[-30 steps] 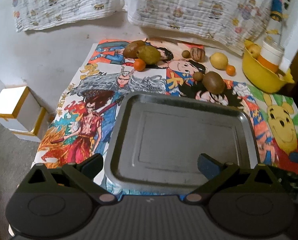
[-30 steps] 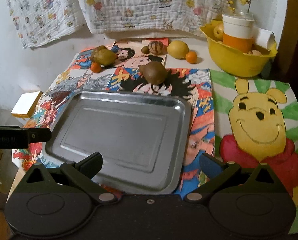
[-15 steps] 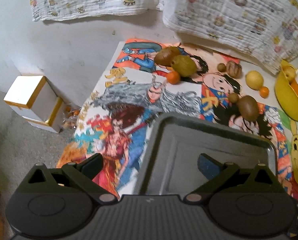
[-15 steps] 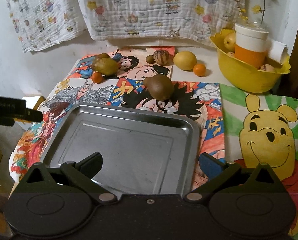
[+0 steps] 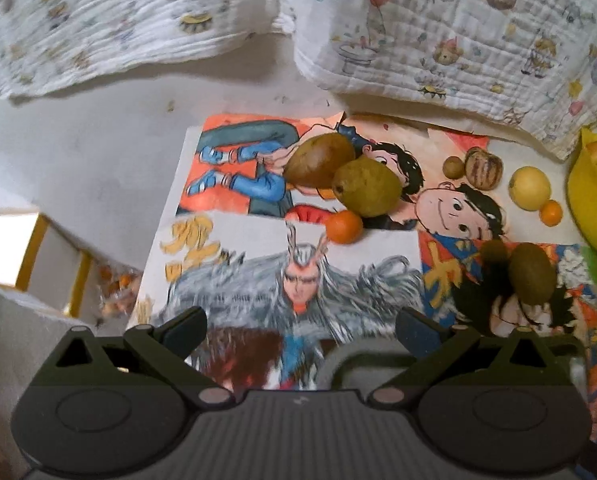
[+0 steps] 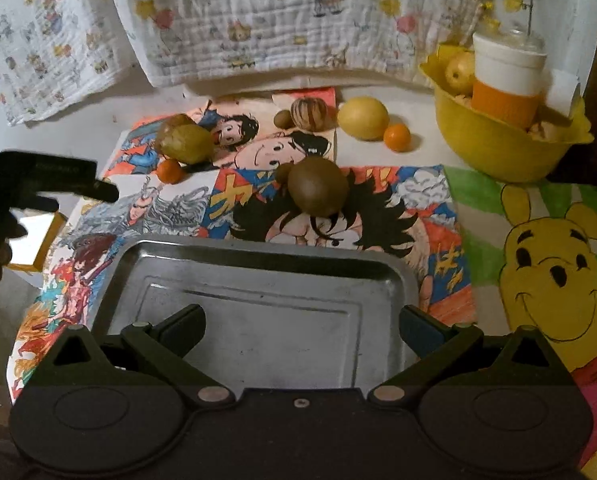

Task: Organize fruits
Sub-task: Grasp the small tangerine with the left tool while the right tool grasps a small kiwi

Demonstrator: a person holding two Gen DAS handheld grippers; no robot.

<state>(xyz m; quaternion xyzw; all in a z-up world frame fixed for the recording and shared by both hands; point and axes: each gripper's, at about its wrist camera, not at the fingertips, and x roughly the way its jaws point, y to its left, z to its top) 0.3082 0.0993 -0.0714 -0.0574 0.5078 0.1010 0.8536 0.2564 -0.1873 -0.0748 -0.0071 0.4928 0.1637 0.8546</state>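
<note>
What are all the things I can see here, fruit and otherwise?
Metal tray: one, grey, nearest the camera, nothing in it.
Kiwi: one, brown, just beyond the tray.
Pears: two, brown-green, touching, far left.
Small oranges: two; one by the pears, the other by the lemon.
Lemon: one, yellow, at the back.
Striped round fruit: one, brown, left of the lemon.
Small brown fruits: two; one beside the striped fruit, the other against the kiwi.
Bowl: one, yellow, back right, holding a white-and-orange cup.
Cartoon mats: several, colourful, covering the table.
Left tool: open, holding nothing.
Right tool: open over the tray.
</note>
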